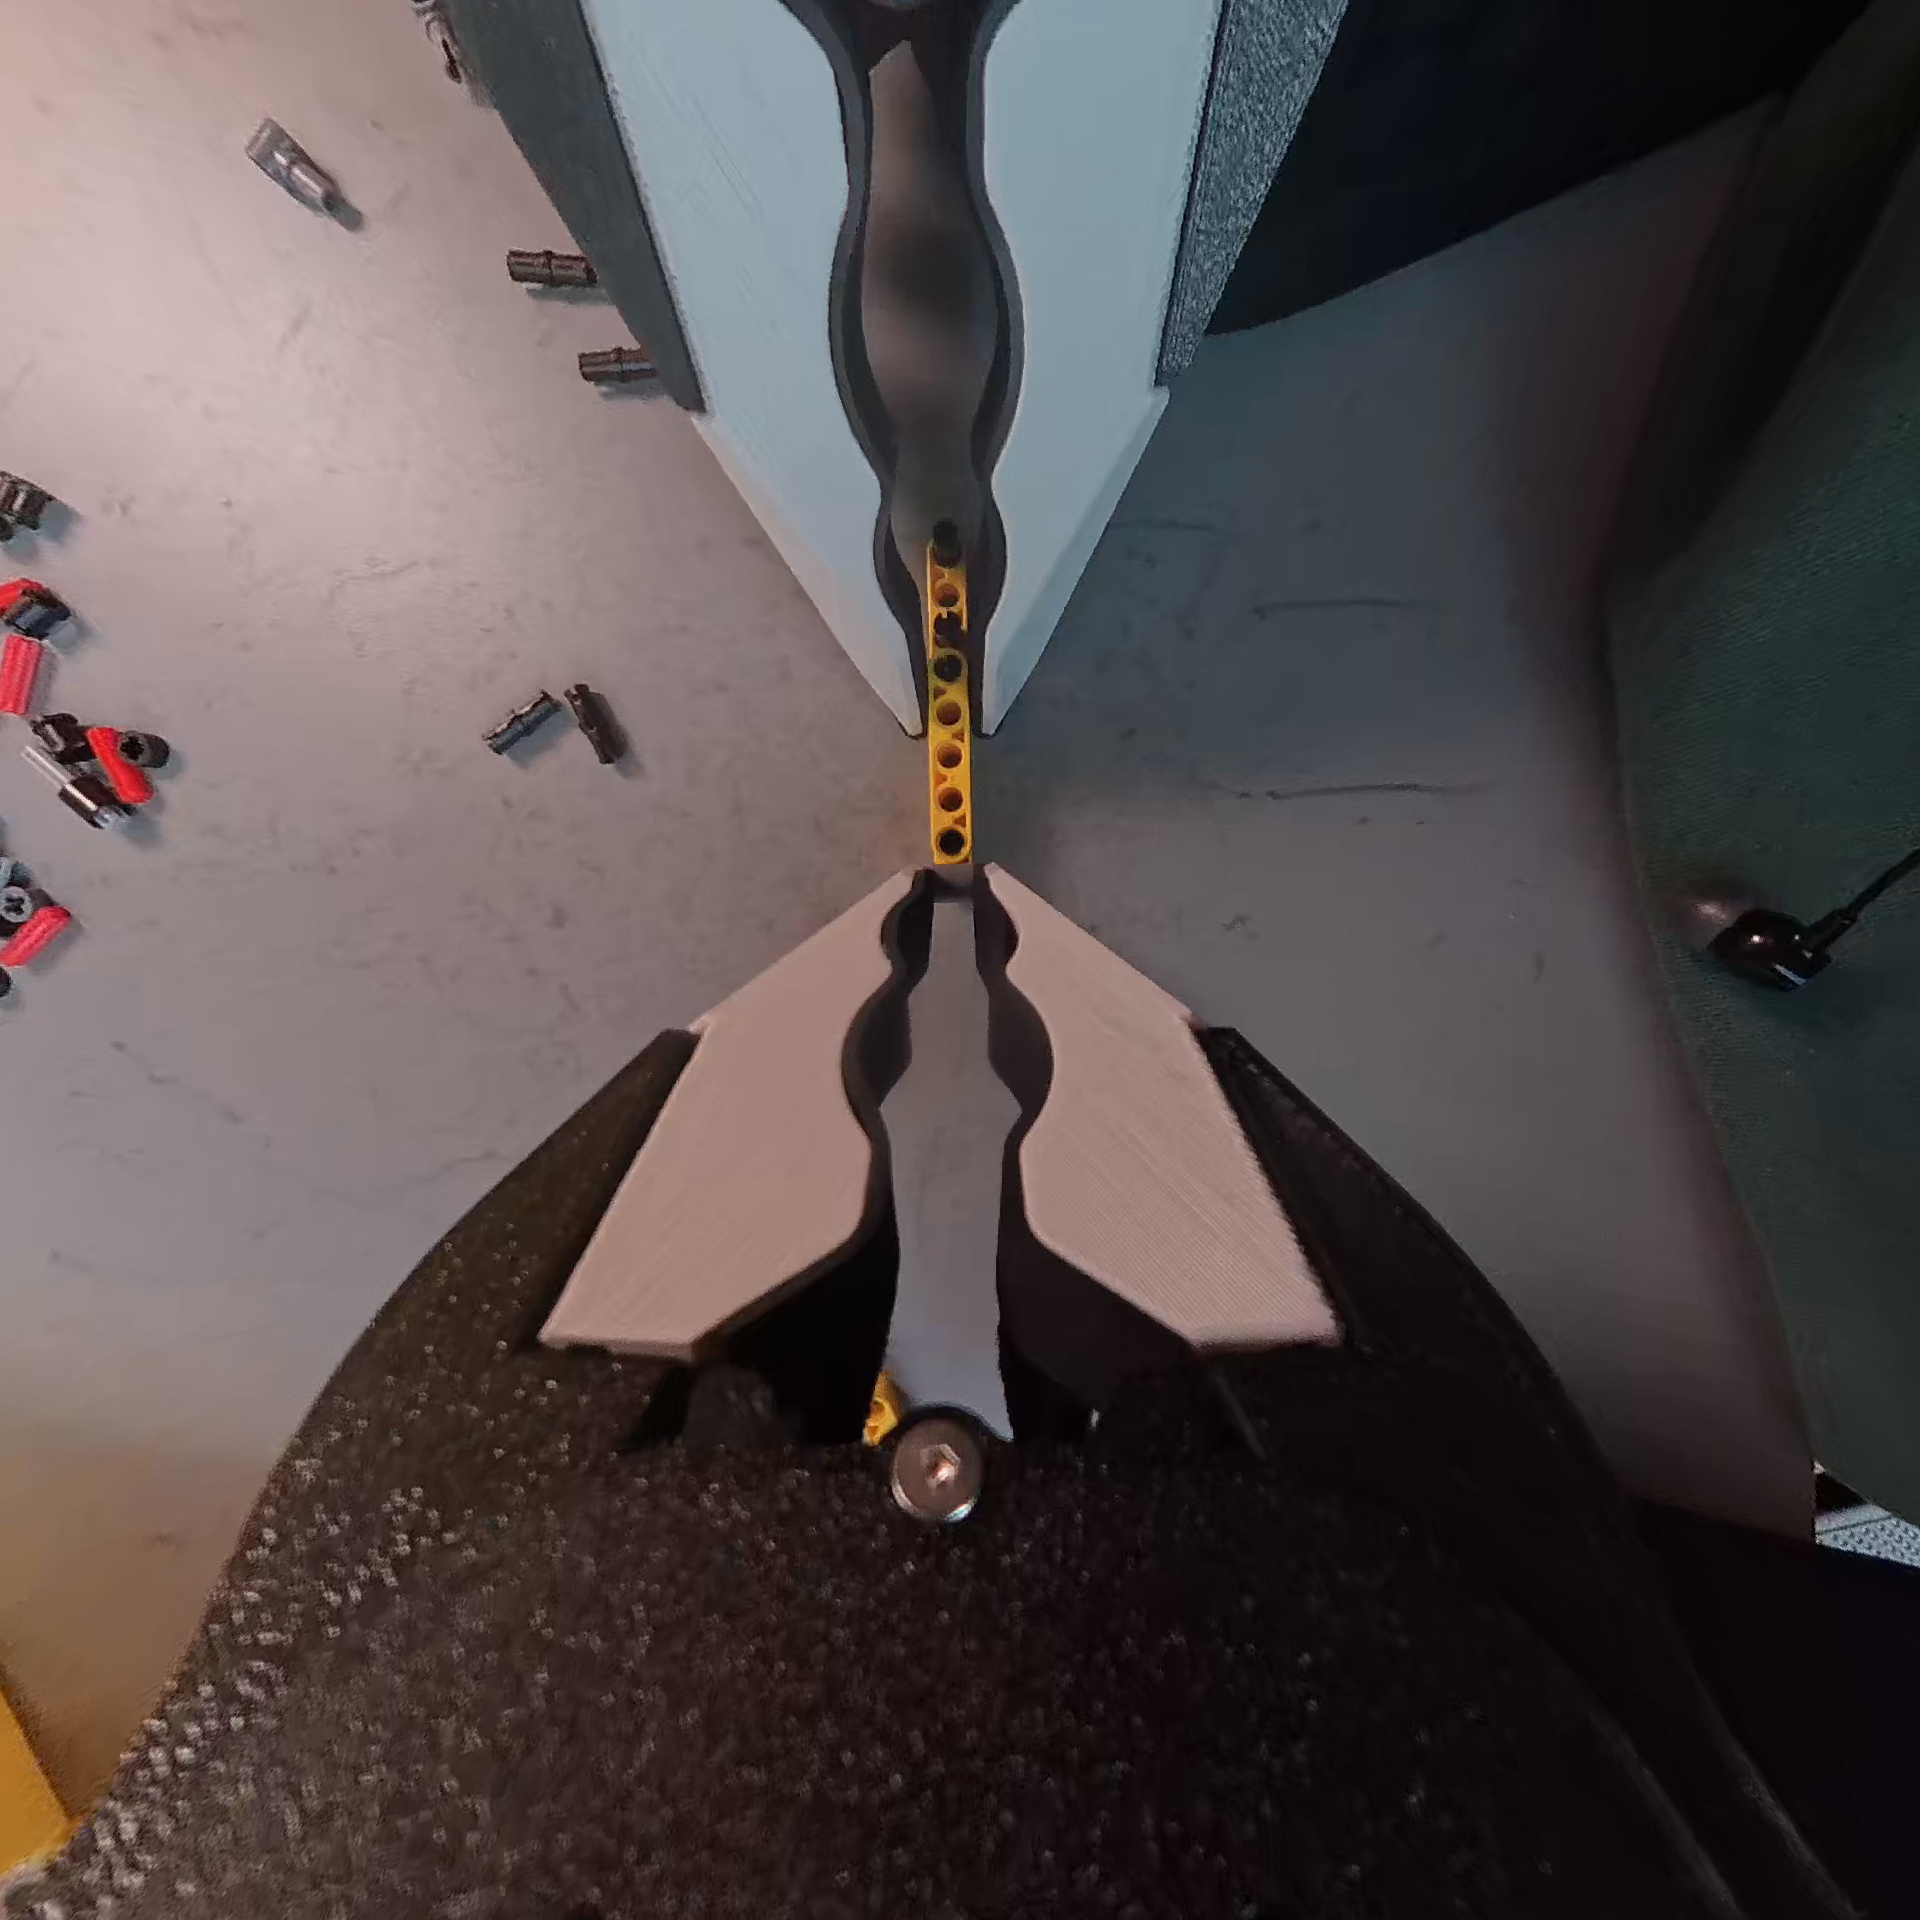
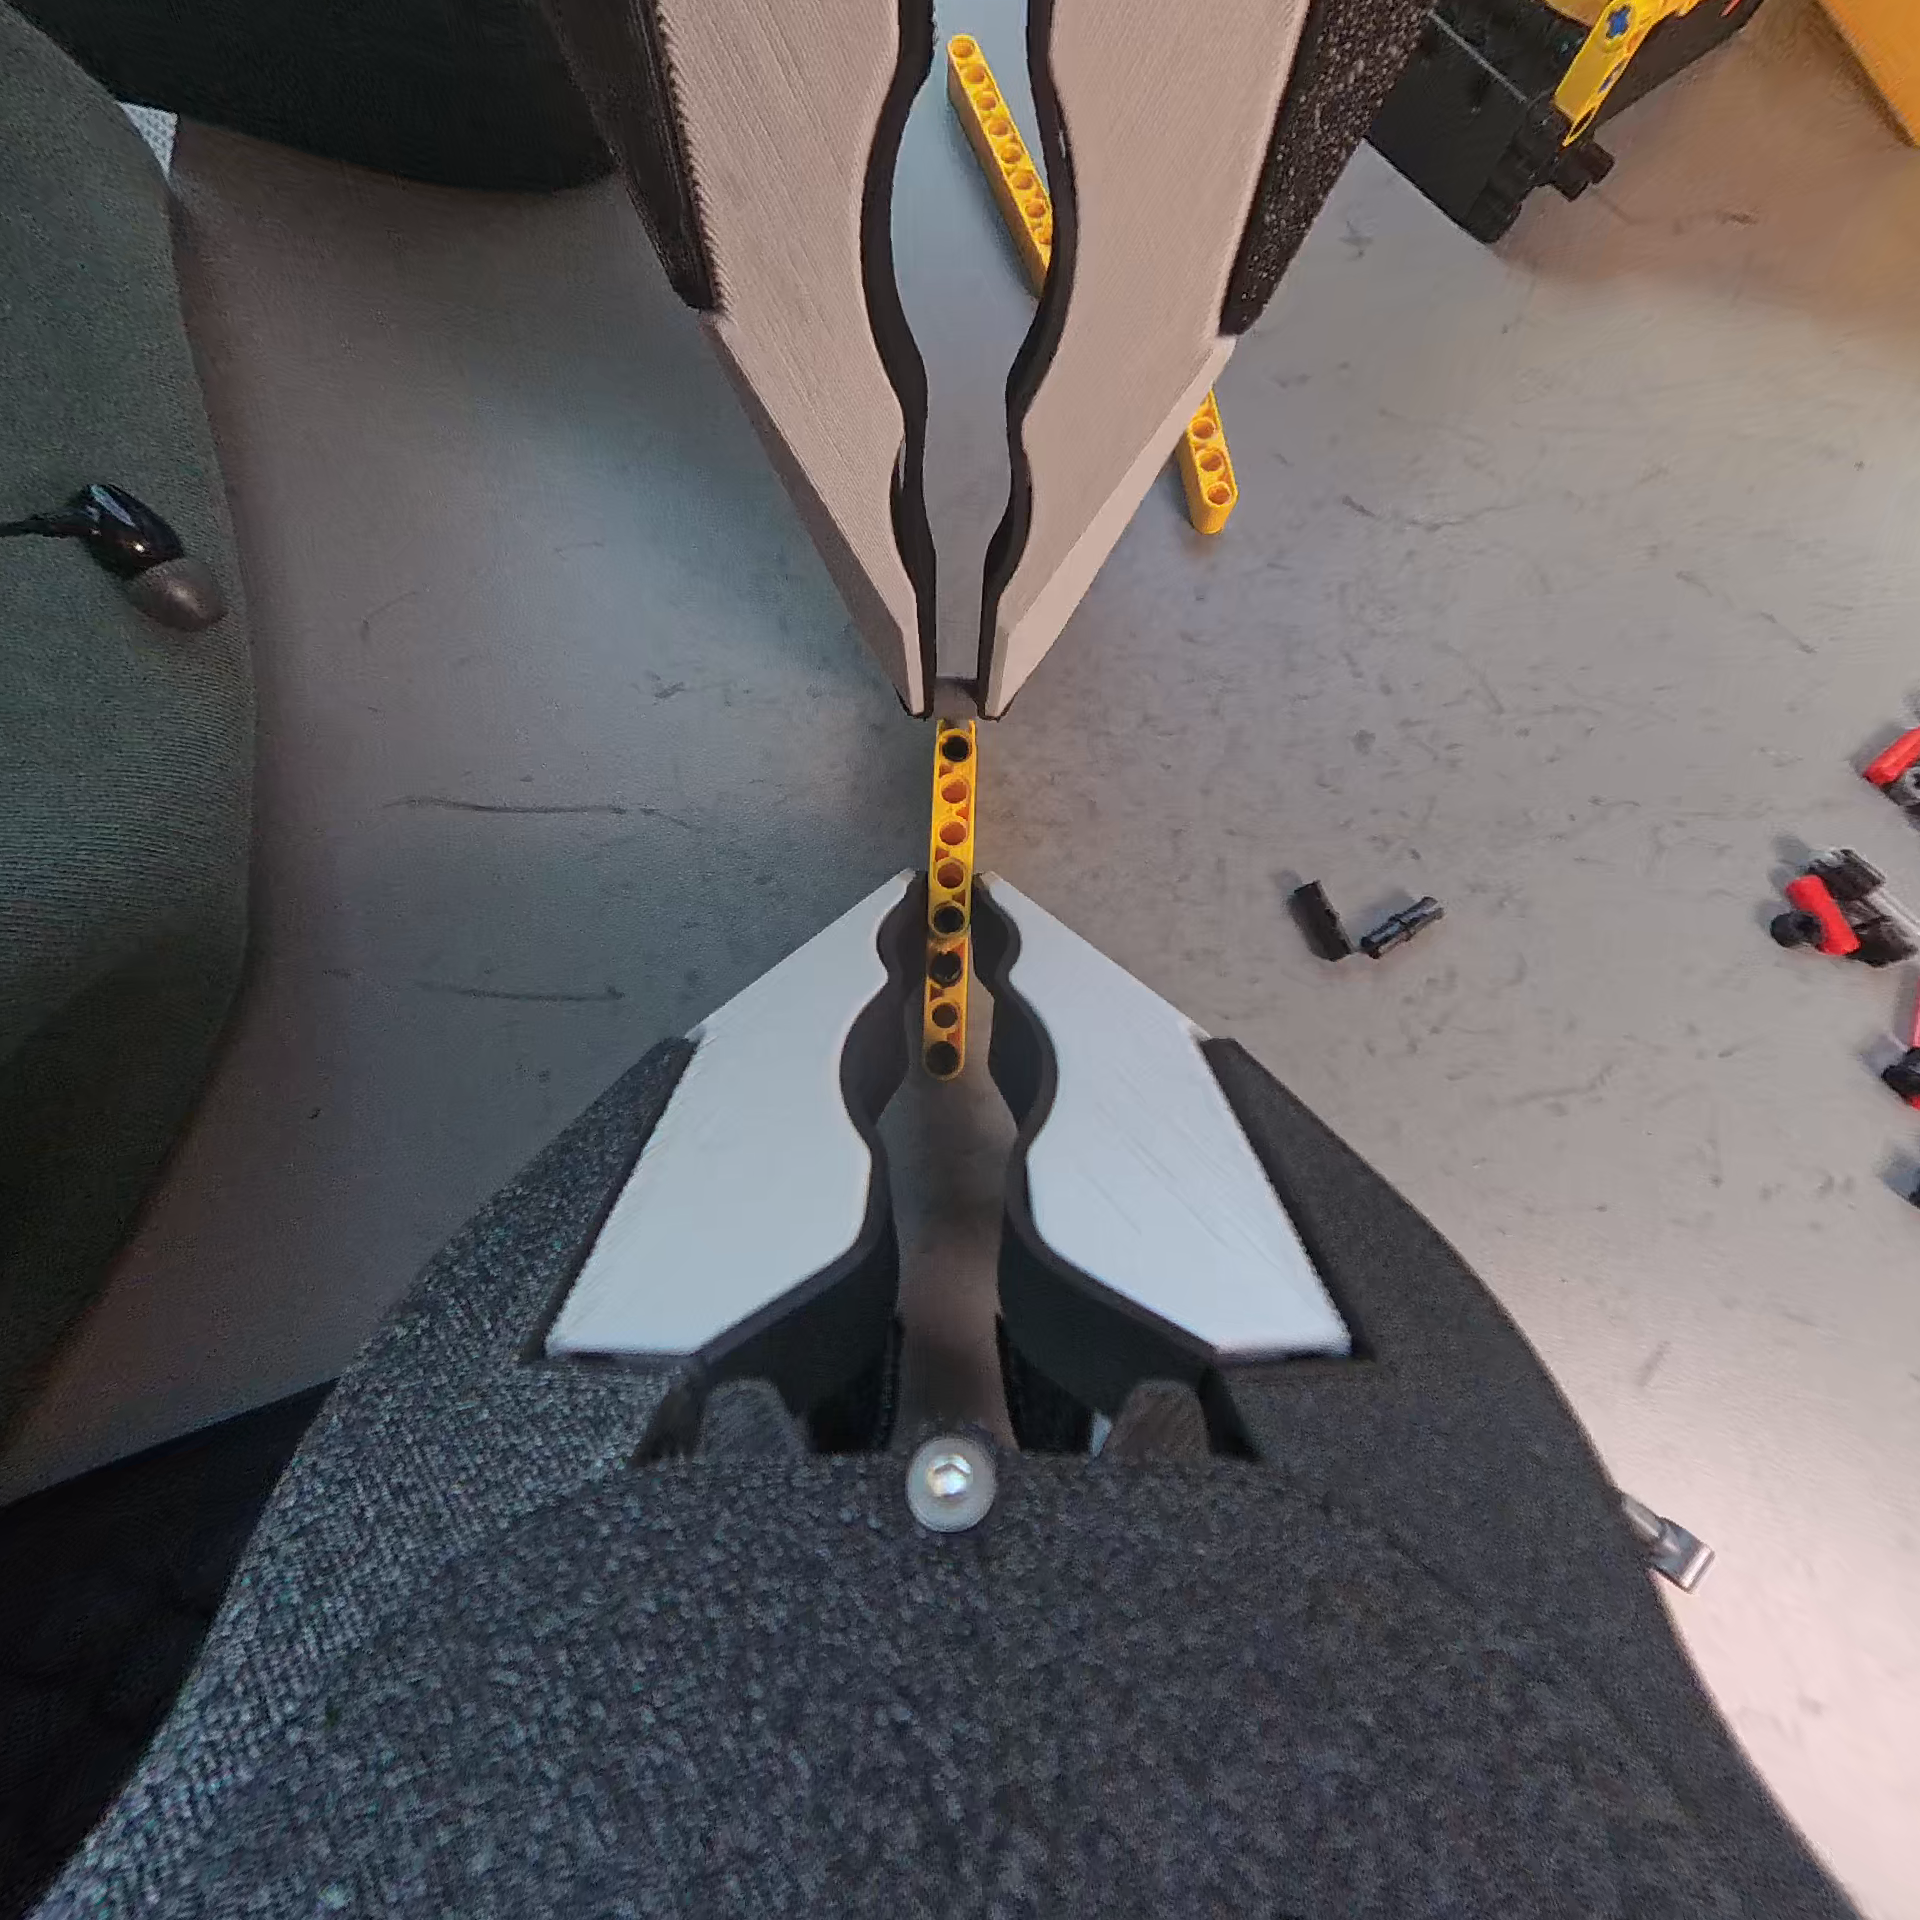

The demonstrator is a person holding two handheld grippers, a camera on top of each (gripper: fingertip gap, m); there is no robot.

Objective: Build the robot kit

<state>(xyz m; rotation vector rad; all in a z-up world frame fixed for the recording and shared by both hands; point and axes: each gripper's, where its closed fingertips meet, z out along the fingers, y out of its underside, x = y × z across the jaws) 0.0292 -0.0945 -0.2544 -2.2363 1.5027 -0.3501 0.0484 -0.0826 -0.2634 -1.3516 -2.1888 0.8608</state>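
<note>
A short yellow beam with holes (image 1: 951, 774) hangs over the grey table (image 1: 312, 1039), between two grippers that face each other tip to tip. My right gripper (image 2: 948, 883) is shut on one half of the beam (image 2: 951, 831); in the left wrist view it (image 1: 951, 717) comes down from the top. My left gripper (image 1: 951, 881) is closed to the beam's width, and its tips pinch the very end of the beam. In the right wrist view it (image 2: 956, 709) comes from the top. Some of the beam's holes look filled with black.
Two black pins (image 1: 556, 719) lie left of the beam, and more red and black pieces (image 1: 83, 758) lie at the far left. A long yellow beam (image 2: 1205, 468) and a black-and-yellow assembly (image 2: 1507, 135) lie behind the left gripper. A green seat with a black cable end (image 1: 1766, 945) borders the table. Only a small space, under 4 cm, lies between the two pairs of fingers. From either gripper's tips it is about 20 cm to the black-and-yellow assembly (image 2: 1507, 135).
</note>
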